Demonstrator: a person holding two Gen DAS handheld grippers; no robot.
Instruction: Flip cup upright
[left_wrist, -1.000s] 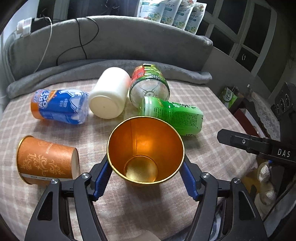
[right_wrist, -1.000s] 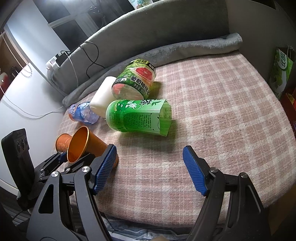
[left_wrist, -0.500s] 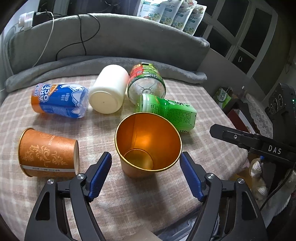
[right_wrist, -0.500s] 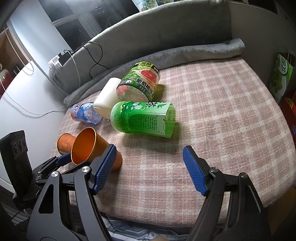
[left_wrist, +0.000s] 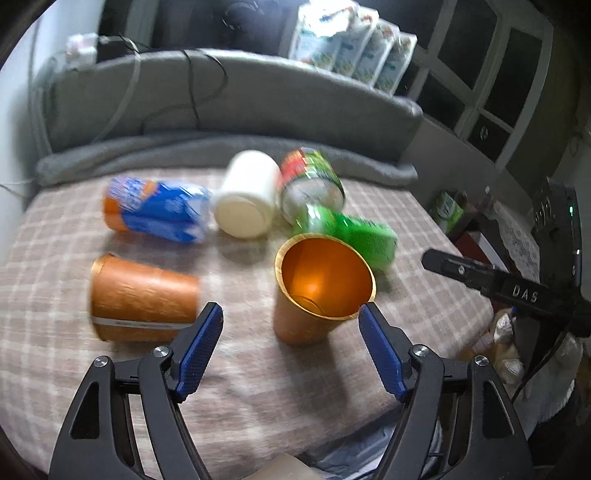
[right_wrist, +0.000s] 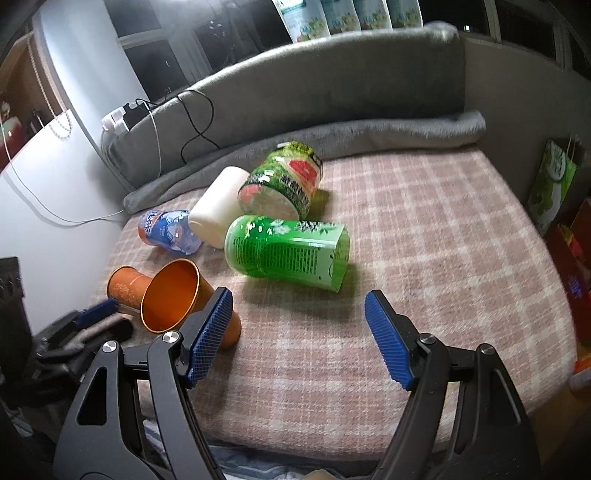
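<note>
A gold metal cup (left_wrist: 314, 291) stands upright on the plaid blanket (left_wrist: 55, 280), mouth up; it also shows in the right wrist view (right_wrist: 173, 295). My left gripper (left_wrist: 291, 347) is open and empty, just in front of the cup, not touching it. An orange paper cup (left_wrist: 140, 299) lies on its side to the left; it also shows in the right wrist view (right_wrist: 127, 288). My right gripper (right_wrist: 299, 339) is open and empty over the blanket (right_wrist: 443, 258), right of the gold cup.
A green bottle (right_wrist: 288, 251), a watermelon-label jar (right_wrist: 284, 181), a white container (right_wrist: 218, 206) and a blue bottle (right_wrist: 166, 232) lie on their sides behind the cups. A grey cushion (left_wrist: 221, 103) with cables runs along the back. The blanket's edge drops off at front and right.
My left gripper let go of the gold cup, opened wide and drew back toward me. The cup stays standing. The right gripper drew back slightly, still open.
</note>
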